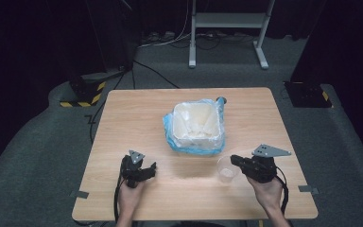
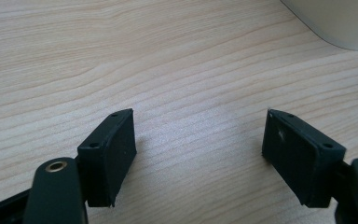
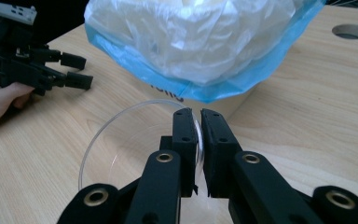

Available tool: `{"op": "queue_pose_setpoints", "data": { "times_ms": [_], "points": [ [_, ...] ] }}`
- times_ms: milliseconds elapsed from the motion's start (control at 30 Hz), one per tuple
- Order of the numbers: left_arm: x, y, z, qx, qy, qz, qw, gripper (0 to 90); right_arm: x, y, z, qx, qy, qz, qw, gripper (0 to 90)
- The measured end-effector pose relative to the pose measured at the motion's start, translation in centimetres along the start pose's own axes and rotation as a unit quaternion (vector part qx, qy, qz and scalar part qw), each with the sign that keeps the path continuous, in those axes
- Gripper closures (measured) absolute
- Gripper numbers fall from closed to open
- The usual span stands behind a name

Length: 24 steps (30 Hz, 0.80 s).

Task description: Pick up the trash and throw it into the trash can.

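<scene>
At the near right of the bench [image 1: 123, 113], one clear plastic cup [image 3: 135, 140] is standing upright with its mouth facing up, and the right tongs [image 3: 199, 140] are pinching its rim wall between closed jaws. The left tongs [image 2: 198, 154] are resting at the near left, gaping wide and holding nothing. One white tub [image 1: 196, 124], lined with a blue-edged bag [image 3: 191, 42], is sitting just beyond the cup.

Wooden table [image 1: 123, 118] on grey carpet [image 1: 38, 151], white stand [image 1: 227, 28] behind, dark surroundings.

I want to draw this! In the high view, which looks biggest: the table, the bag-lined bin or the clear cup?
1. Wooden table, by far the largest.
2. Bag-lined bin.
3. Clear plastic cup, smallest, pinched at its rim by the right gripper.
</scene>
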<state>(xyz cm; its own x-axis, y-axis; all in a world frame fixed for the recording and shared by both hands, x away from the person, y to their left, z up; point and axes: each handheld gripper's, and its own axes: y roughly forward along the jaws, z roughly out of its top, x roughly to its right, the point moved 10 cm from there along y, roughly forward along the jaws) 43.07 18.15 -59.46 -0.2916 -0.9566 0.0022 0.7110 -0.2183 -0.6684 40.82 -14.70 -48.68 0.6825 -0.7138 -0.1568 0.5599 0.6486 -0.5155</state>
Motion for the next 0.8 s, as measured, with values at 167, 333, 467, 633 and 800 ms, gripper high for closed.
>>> {"op": "queue_pose_setpoints", "data": {
  "times_ms": [167,333,467,633,800],
  "points": [
    [0.0,0.0,0.0,0.0,0.0,0.0,1.0,25.4,0.2,-0.5,1.2,0.008,-0.005,0.0,1.0,84.4],
    [0.0,0.0,0.0,0.0,0.0,0.0,1.0,25.4,0.2,-0.9,2.4,0.015,-0.008,0.002,0.9999,84.5],
    [0.0,0.0,0.0,0.0,0.0,0.0,1.0,25.4,0.1,-1.1,3.4,0.019,-0.012,0.005,0.9997,84.5],
    [0.0,0.0,0.0,0.0,0.0,0.0,1.0,25.4,-0.1,-1.2,4.2,0.023,-0.009,0.016,0.9996,84.5],
    [0.0,0.0,0.0,0.0,0.0,0.0,1.0,25.4,-0.4,-1.4,5.0,0.032,-0.009,0.023,0.9992,84.6]
  ]
}}
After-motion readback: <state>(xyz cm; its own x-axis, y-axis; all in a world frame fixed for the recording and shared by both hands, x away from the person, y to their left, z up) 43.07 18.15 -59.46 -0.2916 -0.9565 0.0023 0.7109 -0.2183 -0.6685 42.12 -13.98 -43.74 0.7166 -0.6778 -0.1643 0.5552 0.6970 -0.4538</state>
